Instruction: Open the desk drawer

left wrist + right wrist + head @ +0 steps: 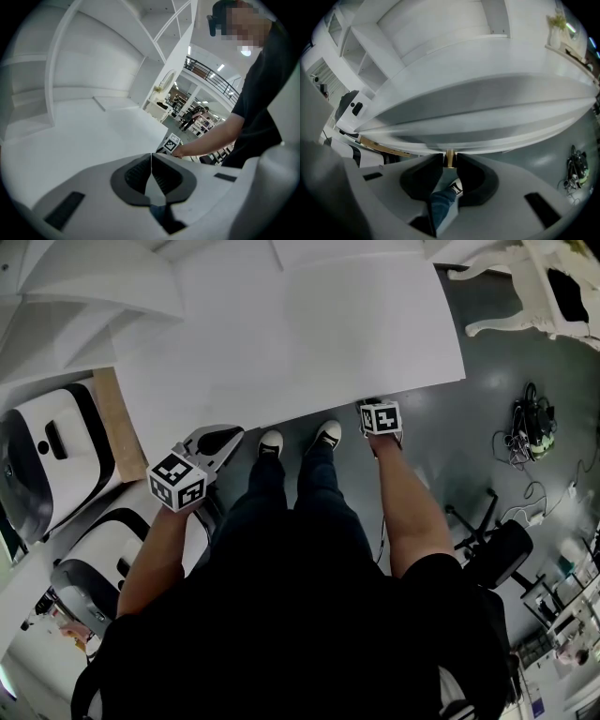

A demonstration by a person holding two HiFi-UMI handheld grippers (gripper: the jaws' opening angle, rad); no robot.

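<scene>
In the head view, a white desk is seen from above, with a person standing at its front edge and 2 shoes just before it. The left gripper is held off the desk's front left corner and is not touching it. The right gripper is placed right at the desk's front edge, further to the right. A tangle of cables lies on the floor, well apart from the desk on the right.

In the left gripper view, the jaws of the left gripper are pressed together and nothing is held between them. The bare top of the desk is seen ahead, and the marker cube of the right gripper is at its edge.

In the right gripper view, the drawer is seen as a grey, blurred band directly under the top of the desk. It is closed, so its inside is hidden. A small brass knob projects from it. The jaws of the right gripper are spread only narrowly, 1 on each side of the knob, and a firm pinch is not seen.
</scene>
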